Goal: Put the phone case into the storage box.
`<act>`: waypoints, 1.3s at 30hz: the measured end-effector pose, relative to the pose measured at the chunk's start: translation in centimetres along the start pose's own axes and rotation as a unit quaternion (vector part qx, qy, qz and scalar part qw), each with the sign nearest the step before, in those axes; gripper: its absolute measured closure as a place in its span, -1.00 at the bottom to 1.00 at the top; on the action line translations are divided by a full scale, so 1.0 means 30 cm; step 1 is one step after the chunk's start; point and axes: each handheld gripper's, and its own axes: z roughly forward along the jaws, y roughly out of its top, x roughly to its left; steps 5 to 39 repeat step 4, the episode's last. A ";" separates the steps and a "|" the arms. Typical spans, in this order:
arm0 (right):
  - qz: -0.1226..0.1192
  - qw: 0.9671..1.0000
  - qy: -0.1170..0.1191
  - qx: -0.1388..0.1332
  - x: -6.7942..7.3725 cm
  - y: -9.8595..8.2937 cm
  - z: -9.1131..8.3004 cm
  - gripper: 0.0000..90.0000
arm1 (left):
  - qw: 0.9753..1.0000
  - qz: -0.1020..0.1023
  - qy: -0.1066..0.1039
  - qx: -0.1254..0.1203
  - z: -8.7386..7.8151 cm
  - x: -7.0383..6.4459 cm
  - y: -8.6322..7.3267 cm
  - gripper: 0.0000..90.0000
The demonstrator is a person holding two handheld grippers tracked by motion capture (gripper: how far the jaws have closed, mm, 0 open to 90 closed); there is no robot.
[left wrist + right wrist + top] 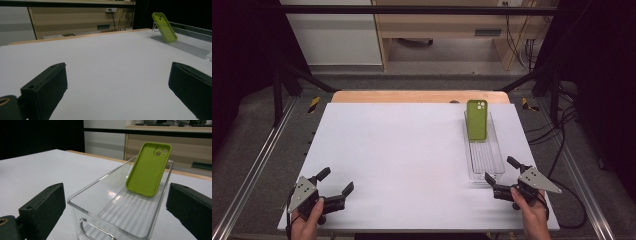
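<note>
The right gripper [501, 176] sits low at the near right of the table [402, 150], its jaws spread wide and holding nothing; just ahead of it stands the near end of a clear plastic bin [484, 152], close but, as far as the high view tells, not touching; the bin runs lengthwise away from the person, and in the right gripper view its open mouth [117, 205] lies straight between the jaws. At the bin's far end a green phone case [476, 120] leans tilted against the end wall, camera cut-out up, its long axis in line with the bin's; so the case lies dead ahead of the right gripper, beyond most of the bin's length. The left gripper [335, 186] rests at the near left, equally wide open and empty, well apart from the bin; from there the case [165, 27] sits far off to the right. The right hand [532, 212] is plainly the nearer, and a straight push forward over the bin looks like the reach needed.
</note>
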 end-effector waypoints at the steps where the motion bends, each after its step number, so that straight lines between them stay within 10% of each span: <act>1: -0.001 1.000 0.002 -0.001 -0.003 -0.002 0.000 -0.94 | 1.000 0.000 -0.002 -0.004 0.002 0.001 0.000 -0.96; 39: -0.010 1.000 -0.004 0.015 -0.015 -0.016 -0.003 -0.93 | 1.000 -0.004 -0.005 -0.011 0.010 0.006 -0.002 -0.96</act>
